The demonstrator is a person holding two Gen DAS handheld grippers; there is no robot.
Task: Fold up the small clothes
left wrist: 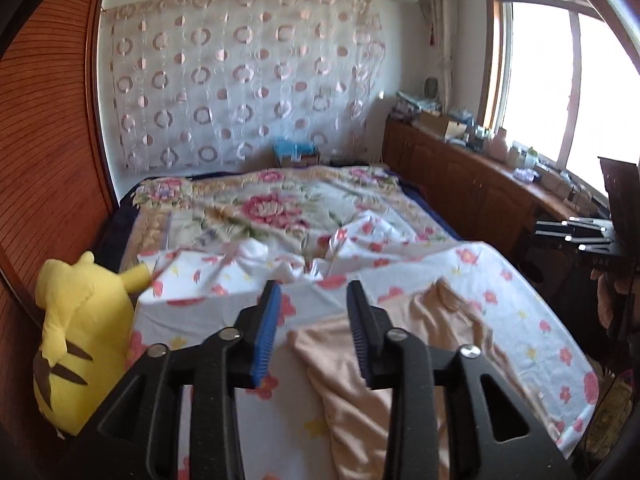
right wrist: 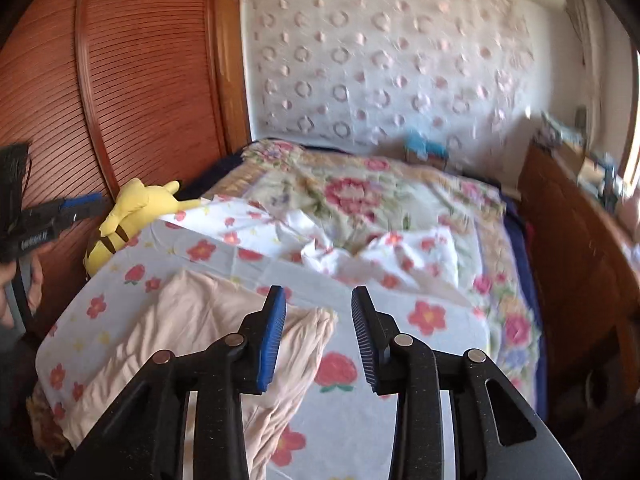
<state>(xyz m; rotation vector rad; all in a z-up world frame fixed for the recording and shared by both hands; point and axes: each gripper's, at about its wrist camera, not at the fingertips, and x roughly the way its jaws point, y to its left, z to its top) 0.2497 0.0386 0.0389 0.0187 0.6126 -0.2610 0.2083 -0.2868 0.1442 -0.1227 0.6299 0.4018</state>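
A peach-coloured garment [left wrist: 420, 344] lies crumpled on the white flower-print sheet [left wrist: 500, 280] at the near end of the bed. My left gripper [left wrist: 314, 286] hangs above the garment's left edge, open, with nothing between its blue pads. In the right wrist view the same garment [right wrist: 192, 320] spreads to the lower left. My right gripper [right wrist: 319, 292] is open over its right edge and holds nothing. The left gripper [right wrist: 80, 206] also shows at the far left there, held by a hand [right wrist: 32, 276]. The right gripper [left wrist: 576, 232] shows at the right edge of the left wrist view.
A yellow plush toy [left wrist: 80, 332] leans between the bed and a slatted wooden wardrobe [right wrist: 120, 80]. A floral quilt [left wrist: 272, 208] covers the far half of the bed. A cluttered wooden sideboard [left wrist: 472, 184] runs along the right under a bright window [left wrist: 560, 80].
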